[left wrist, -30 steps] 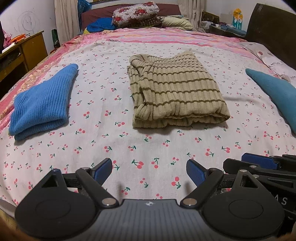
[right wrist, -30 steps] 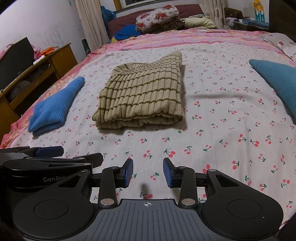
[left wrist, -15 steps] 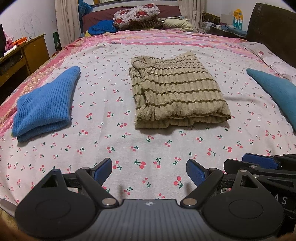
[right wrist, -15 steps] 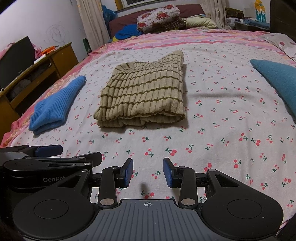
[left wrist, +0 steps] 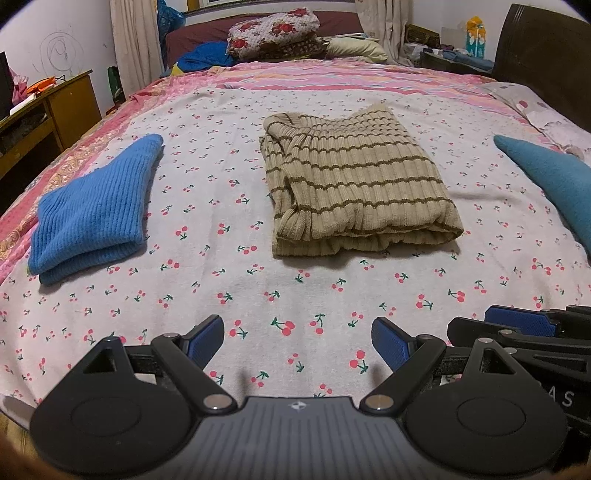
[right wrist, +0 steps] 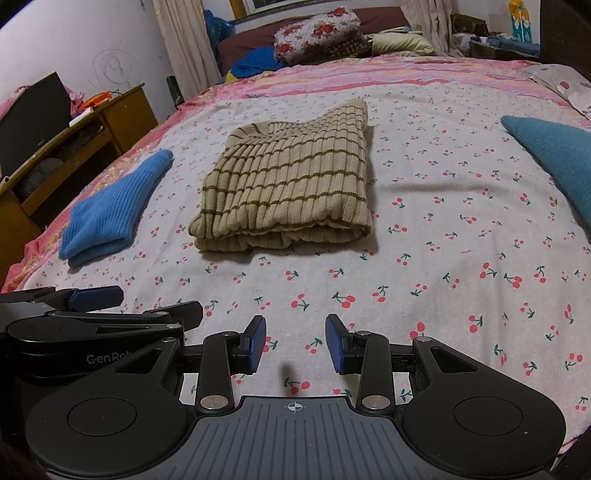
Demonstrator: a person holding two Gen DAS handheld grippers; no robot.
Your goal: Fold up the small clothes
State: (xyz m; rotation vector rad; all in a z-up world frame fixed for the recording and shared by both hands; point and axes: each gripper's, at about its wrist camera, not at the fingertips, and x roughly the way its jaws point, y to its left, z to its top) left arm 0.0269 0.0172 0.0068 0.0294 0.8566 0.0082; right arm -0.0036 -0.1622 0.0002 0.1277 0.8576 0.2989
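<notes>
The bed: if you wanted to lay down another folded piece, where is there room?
The widest bare sheet lies between the striped beige sweater and both open grippers, left gripper and right gripper. A narrower strip separates the sweater from the blue knit; a broader one runs to the teal garment. The far end, with pillows, is crowded.

Bed (left wrist: 295, 295) filled the frame, cherry-print sheet over a pink striped cover (left wrist: 332, 75). White wall (left wrist: 55, 40) on the left had a scribble on it. Wooden desk (right wrist: 92, 125) stood beside the bed, curtain (left wrist: 129, 44) behind it. Dark headboard (left wrist: 546, 62) on the right. Pillows (left wrist: 273, 33) were piled at the far end.
</notes>
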